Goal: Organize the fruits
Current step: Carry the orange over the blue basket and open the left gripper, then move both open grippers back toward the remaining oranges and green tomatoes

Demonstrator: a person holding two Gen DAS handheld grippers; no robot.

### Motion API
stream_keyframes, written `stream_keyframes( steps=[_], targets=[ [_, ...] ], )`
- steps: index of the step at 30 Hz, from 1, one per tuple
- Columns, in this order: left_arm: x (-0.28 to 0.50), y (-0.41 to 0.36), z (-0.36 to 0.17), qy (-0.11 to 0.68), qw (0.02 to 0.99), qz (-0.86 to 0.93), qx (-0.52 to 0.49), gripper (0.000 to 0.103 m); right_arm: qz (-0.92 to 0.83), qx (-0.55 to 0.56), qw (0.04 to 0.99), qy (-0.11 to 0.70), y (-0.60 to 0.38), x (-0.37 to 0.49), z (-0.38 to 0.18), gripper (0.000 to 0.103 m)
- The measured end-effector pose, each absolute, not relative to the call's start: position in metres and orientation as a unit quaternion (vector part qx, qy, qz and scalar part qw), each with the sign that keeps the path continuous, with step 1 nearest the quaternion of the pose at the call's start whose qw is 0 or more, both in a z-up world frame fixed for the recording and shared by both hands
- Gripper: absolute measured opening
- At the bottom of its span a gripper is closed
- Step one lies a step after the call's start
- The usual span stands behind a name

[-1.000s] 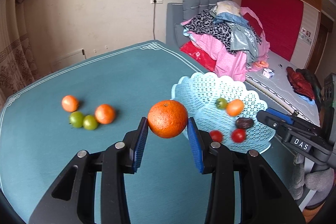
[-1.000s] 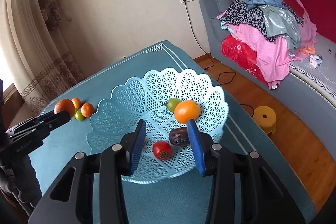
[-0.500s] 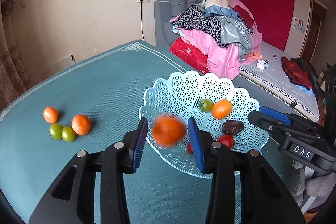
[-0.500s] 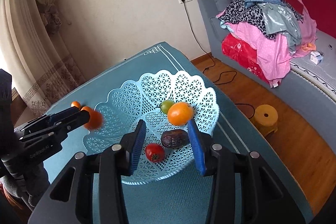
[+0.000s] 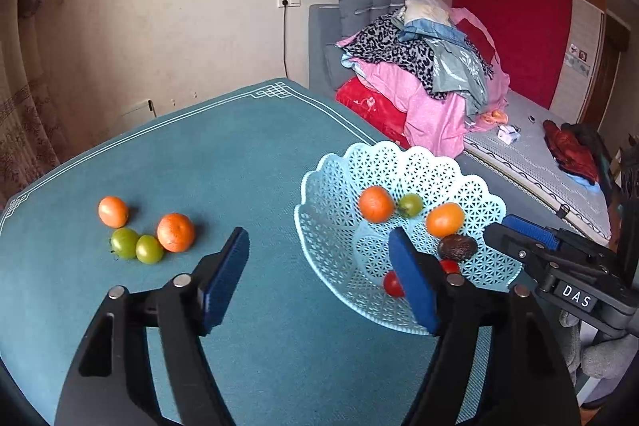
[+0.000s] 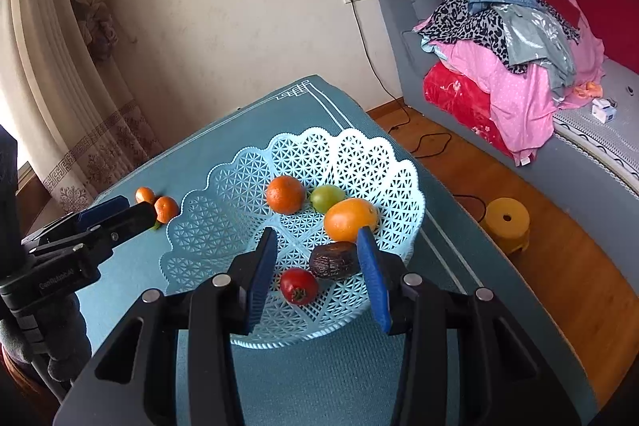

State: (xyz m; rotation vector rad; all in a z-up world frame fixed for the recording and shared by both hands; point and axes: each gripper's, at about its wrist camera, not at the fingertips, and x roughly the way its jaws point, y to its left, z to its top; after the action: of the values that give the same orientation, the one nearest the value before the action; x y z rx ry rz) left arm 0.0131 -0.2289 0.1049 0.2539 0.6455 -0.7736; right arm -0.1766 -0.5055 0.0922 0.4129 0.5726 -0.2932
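Observation:
A light blue lattice basket stands near the table's right edge. In it lie an orange, a green fruit, a larger orange fruit, a dark avocado and red tomatoes. My left gripper is open and empty, left of the basket. My right gripper is open and empty above the basket's near side. Two oranges and two green fruits lie on the teal table.
The table's right edge drops to a wooden floor with a yellow stool. A bed with piled clothes stands behind. A curtain hangs at the left.
My left gripper carried the orange over the basket, opened and let it go. The orange now lies in the basket. The left gripper has drawn back left, wide open.

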Motion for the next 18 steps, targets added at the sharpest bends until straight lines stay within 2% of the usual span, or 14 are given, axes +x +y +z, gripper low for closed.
stream_keyframes(
  steps=[1, 4, 6, 8, 18],
  targets=[
    [0.015, -0.227, 0.105, 0.309, 0.869, -0.367, 0.119, 0.079, -0.142, 0.201, 0.928, 0.280, -0.504, -0.176, 0.092, 0.042],
    [0.021, -0.218, 0.108, 0.308, 0.875, -0.357, 0.108, 0.086, -0.139, 0.197, 0.930, 0.278, -0.499, -0.174, 0.094, 0.063],
    [0.028, -0.210, 0.109, 0.309, 0.879, -0.347, 0.103, 0.088, -0.135, 0.191, 0.932, 0.276, -0.495, -0.173, 0.096, 0.064],
    [0.035, -0.201, 0.110, 0.310, 0.884, -0.336, 0.096, 0.095, -0.129, 0.188, 0.933, 0.277, -0.493, -0.171, 0.097, 0.064],
    [0.067, -0.156, 0.115, 0.313, 0.907, -0.274, 0.067, 0.098, -0.095, 0.166, 0.941, 0.280, -0.464, -0.150, 0.109, 0.067]
  ],
)
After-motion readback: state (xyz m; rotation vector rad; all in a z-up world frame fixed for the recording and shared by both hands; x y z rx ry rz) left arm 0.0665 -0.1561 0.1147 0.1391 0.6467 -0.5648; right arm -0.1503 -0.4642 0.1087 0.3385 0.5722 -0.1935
